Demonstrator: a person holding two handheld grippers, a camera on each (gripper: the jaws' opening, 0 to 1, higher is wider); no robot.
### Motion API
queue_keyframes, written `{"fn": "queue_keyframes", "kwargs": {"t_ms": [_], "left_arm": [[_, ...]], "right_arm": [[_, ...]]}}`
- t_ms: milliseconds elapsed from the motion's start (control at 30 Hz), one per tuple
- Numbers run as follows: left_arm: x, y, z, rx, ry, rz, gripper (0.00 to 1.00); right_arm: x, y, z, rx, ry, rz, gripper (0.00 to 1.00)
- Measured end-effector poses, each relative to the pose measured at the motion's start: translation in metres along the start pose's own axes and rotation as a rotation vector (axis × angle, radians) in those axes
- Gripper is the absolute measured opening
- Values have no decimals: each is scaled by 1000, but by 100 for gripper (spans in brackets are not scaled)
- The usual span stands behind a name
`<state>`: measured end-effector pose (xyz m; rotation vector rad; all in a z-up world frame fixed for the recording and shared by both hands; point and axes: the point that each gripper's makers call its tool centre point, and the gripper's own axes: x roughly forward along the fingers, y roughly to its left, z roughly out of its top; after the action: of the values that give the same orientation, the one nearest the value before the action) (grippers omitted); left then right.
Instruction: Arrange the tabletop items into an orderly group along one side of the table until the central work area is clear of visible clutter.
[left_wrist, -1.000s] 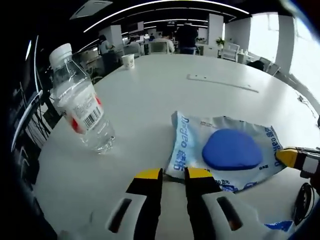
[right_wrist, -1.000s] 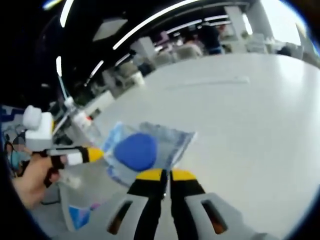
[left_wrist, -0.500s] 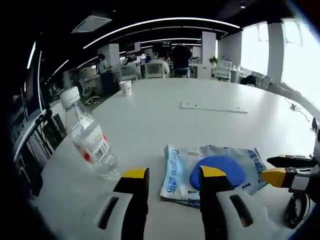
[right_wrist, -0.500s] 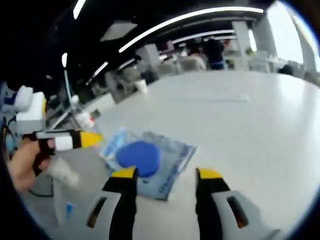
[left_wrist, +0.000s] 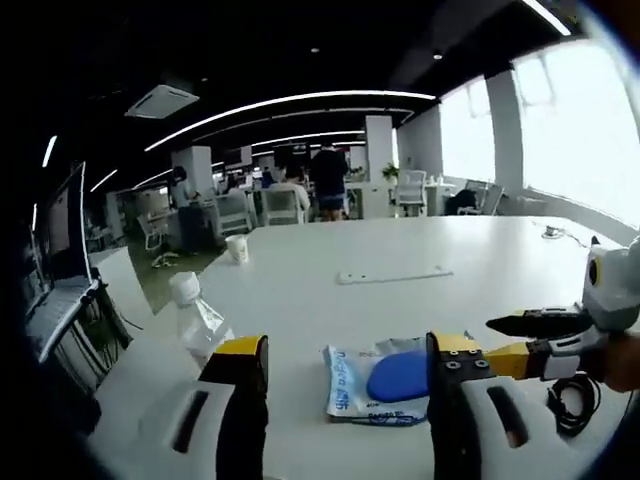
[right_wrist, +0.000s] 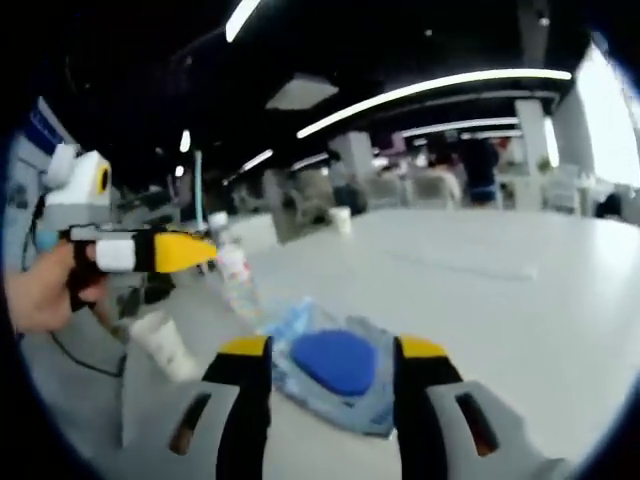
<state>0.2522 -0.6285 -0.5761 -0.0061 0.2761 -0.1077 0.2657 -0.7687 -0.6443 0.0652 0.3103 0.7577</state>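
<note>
Your left gripper (left_wrist: 340, 352) has its jaws spread wide and holds nothing; the right gripper (right_wrist: 330, 350) is the same, wide and empty. Just past both sets of tips the pouch (left_wrist: 385, 378) lies flat on the table (left_wrist: 400, 300), a blue lump in its middle, its long axis running across the left gripper view. It sits ahead and slightly right of the left gripper's centre line, and almost dead centre between the right jaws in the right gripper view (right_wrist: 335, 365), so the right one looks better lined up for a grab. The bottle (left_wrist: 200, 325) stands upright just left of the left jaw, near the table edge, apart from the pouch. Farther out a flat white strip (left_wrist: 392, 274) lies mid-table, and a paper cup (left_wrist: 237, 248) stands at the far edge. Judging from this, most of the tidying remains: pouch, strip and cup are well apart.
</note>
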Motion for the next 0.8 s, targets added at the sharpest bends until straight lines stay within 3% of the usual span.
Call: {"fn": "queue_keyframes", "kwargs": {"t_ms": [133,233,400,500,633,700,800], "left_arm": [[-19,14,-4,32,-3,-5,68],[-28,27,-16,44,32,0,68],[-44,47,-24,-31,49,-43,71],[-52,60,-32,-24,80,-54,79],[-70,70,-54,16,165,-187,80],[-76,88,-67,39,222,-177,81],[-80,103,-73,76,229,-193,86]], "right_arm": [[7,21,1,-23,2,67,45],[12,33,1,-32,1,109,45],[19,55,6,-69,-11,183,45],[22,72,5,-92,-5,239,46],[25,98,0,-148,11,332,46],[27,115,-5,-175,29,389,46],[29,137,-12,-212,52,466,46]]}}
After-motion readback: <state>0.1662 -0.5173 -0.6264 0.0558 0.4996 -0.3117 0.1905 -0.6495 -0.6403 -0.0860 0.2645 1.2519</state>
